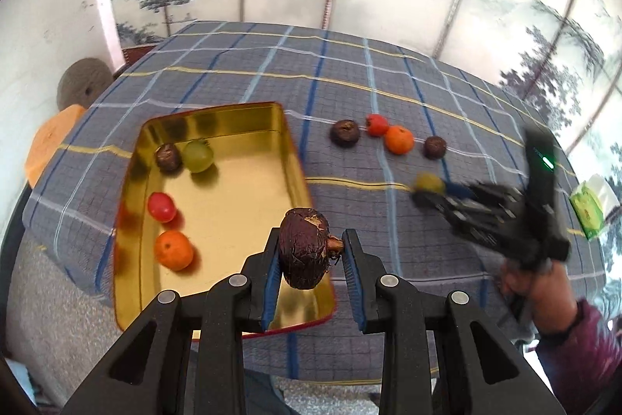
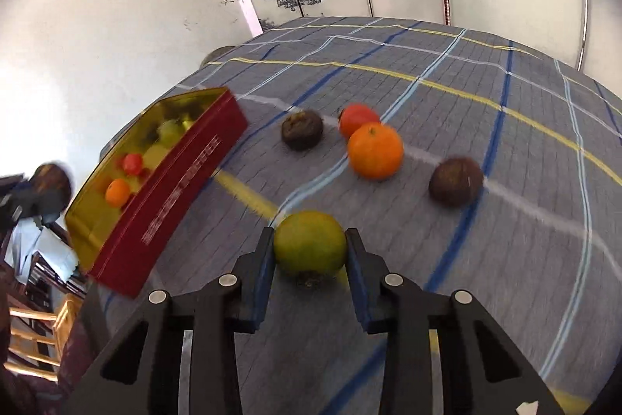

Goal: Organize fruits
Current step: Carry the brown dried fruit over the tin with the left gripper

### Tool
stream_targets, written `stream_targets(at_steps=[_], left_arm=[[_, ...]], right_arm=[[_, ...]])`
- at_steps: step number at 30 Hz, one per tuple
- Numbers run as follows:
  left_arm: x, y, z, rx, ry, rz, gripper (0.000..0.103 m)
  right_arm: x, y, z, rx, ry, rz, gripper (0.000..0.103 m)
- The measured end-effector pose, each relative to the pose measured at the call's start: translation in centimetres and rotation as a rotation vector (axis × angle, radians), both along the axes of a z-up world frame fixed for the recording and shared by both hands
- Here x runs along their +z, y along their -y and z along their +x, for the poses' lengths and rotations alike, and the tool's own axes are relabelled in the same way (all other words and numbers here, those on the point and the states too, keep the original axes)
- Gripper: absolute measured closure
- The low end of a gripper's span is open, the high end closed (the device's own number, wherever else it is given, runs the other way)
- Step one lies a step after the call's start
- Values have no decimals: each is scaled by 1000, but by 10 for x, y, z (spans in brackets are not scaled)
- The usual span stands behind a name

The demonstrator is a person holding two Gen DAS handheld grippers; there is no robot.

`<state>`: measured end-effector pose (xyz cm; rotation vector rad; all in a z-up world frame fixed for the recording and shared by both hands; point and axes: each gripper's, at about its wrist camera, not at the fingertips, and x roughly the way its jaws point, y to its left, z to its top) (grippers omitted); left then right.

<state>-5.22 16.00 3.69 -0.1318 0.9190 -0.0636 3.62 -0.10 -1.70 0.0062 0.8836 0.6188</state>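
The only lettering is a row of pale characters along the red outer side of the tin box [image 2: 171,189], too blurred to read. The green packet [image 1: 593,207] shows no legible print.

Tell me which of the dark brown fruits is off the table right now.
The dark brown fruit clamped in the left gripper, held above the gold tin. One other sits inside the tin; two lie on the checked cloth.

Tin [image 1: 217,127] left of centre on tablecloth [image 1: 350,72], four fruits [image 1: 173,248] inside; fruit row [image 1: 398,139] right of tin.
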Motion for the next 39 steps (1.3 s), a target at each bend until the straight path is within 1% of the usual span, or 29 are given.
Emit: stream_targets(at_steps=[5, 8, 11, 17, 28, 31, 39], left_arm=[[-9, -14, -3, 41, -22, -10, 72], [-12, -19, -8, 60, -13, 9, 72], [-13, -23, -12, 68, -9, 21, 72], [-18, -31, -14, 82, -14, 12, 72], [-25, -32, -12, 79, -14, 48, 72], [-27, -31, -9, 78, -11, 67, 72], [-32, -27, 8, 65, 9, 157, 72]], right_arm=[[-8, 5, -14, -18, -1, -30, 71], [-7, 4, -15, -18, 8, -34, 71], [-9, 1, -14, -13, 2, -51, 70], [-12, -1, -12, -23, -4, -52, 70], [-12, -1, -12, -22, -3, -56, 70], [-11, -1, -12, -22, -3, -56, 70], [-12, -2, -12, -21, -4, -55, 69]])
